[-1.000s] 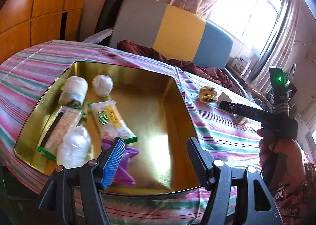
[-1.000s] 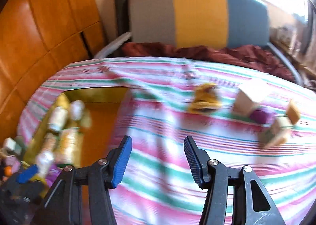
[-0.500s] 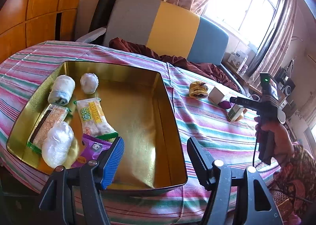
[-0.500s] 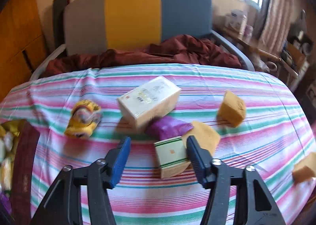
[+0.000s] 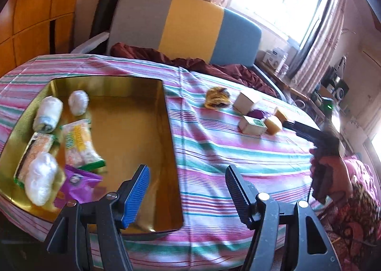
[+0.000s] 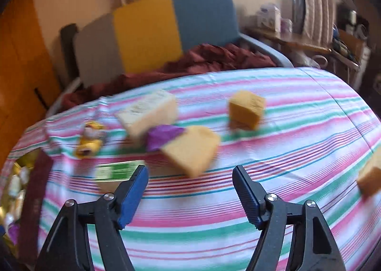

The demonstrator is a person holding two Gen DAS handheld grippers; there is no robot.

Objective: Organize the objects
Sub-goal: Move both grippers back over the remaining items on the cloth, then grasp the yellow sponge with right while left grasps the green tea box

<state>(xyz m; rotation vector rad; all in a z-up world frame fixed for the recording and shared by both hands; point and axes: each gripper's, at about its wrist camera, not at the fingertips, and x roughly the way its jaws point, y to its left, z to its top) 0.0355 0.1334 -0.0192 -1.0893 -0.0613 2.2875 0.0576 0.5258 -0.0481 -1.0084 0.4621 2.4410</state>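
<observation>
Striped cloth in pink, green and white covers the bench [image 5: 238, 163], with a grey, yellow and blue headboard and a sunlit window behind it. Your landmark is the gold tray [image 5: 166, 128] on the bench: inside it, against its far-left side, lie a white wrapped roll [image 5: 47, 113], a small white ball [image 5: 78, 102], two green-edged snack packs [image 5: 81, 144], a clear plastic bundle [image 5: 40, 178] and a purple packet [image 5: 76, 183]. Outside the tray to its right, on the cloth, the loose things cluster: a yellow toy [image 6: 90, 137] nearest the tray, then a white box [image 6: 147, 113], a purple wrapper [image 6: 164, 135] touching it, a green-topped small box [image 6: 119, 171], and a yellow sponge [image 6: 193, 147] beside the wrapper. A second sponge [image 6: 247, 109] sits further from the tray, and a third [image 6: 371, 175] lies well apart at the far right edge. Your left tool [image 5: 187, 190] hovers over the tray's near right corner, its fingers wide apart with nothing between them. Your right tool [image 6: 190, 190], held in your hand [image 5: 333, 175], is over the cloth just before the nearest sponge; it is opening, nothing sits between its pads, and the green-topped box lies just beyond its left fingertip.
</observation>
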